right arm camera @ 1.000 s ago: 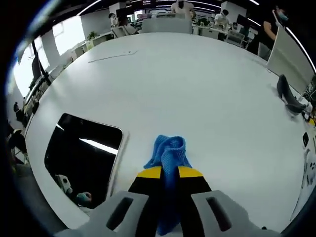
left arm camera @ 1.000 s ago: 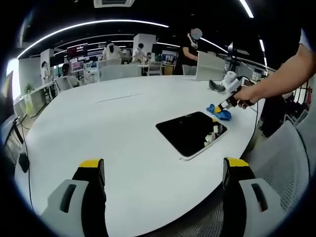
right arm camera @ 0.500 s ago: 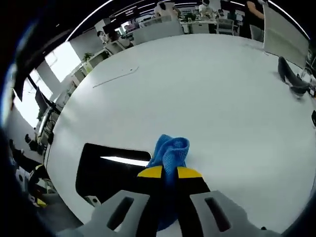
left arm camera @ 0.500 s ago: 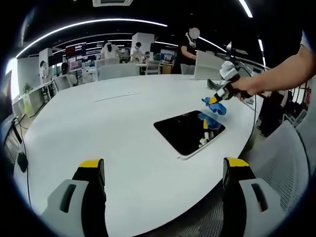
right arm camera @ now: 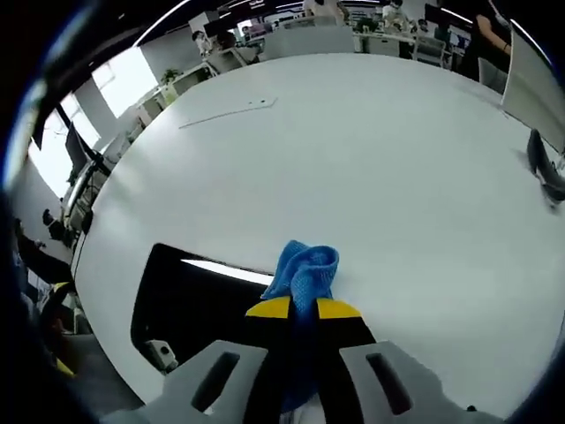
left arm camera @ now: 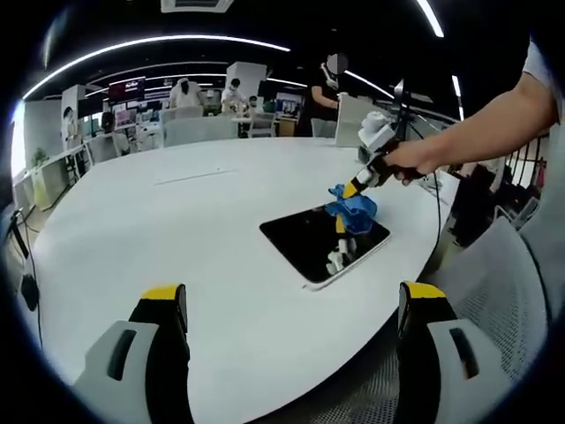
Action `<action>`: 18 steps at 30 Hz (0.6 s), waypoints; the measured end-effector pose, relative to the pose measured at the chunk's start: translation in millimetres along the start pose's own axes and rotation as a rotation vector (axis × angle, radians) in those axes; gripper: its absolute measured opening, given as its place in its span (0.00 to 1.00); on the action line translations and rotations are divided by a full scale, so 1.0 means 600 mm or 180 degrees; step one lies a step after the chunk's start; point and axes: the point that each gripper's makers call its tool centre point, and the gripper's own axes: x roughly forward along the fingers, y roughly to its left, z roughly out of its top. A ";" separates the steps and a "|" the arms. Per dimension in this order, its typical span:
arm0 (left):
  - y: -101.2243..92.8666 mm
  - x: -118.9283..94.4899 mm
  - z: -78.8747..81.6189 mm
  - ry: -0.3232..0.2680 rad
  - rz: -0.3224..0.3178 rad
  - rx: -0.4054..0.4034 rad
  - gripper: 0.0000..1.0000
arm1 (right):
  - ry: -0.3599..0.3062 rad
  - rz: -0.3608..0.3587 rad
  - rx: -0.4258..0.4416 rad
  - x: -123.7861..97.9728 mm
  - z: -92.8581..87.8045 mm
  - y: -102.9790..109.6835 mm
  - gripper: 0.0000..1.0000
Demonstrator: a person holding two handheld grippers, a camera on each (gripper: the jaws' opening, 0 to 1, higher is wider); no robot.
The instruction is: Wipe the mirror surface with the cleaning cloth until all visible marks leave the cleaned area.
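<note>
The cloth [right arm camera: 305, 270] was seen as bright blue with a fine knitted, waffle-like texture, same blue in the left gripper view [left arm camera: 351, 205]. The mirror [left arm camera: 320, 241] was shown as glossy black with a thin pale rim, and a white light streak was reflected across it [right arm camera: 199, 296]. The table [left arm camera: 177, 230] was plain white, no pattern. The right gripper [right arm camera: 305, 311] was tipped in yellow over black, with light grey bodywork below. The left gripper [left arm camera: 296, 305] was coloured the same way: yellow caps, black inner faces, grey shells. A grey mesh chair [left arm camera: 503, 300] was seen at the table edge.
</note>
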 end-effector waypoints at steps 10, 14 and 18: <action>-0.002 0.001 0.003 -0.0035 -0.0050 -0.0035 0.99 | 0.0100 -0.0048 -0.0115 0.019 0.000 0.025 0.03; -0.002 0.001 0.002 -0.0024 -0.0052 -0.0041 0.99 | 0.0114 -0.0008 -0.0181 0.024 0.001 0.051 0.03; 0.001 0.001 -0.001 0.0002 -0.0033 -0.0044 0.99 | 0.0122 0.0009 -0.0144 0.029 0.006 0.064 0.02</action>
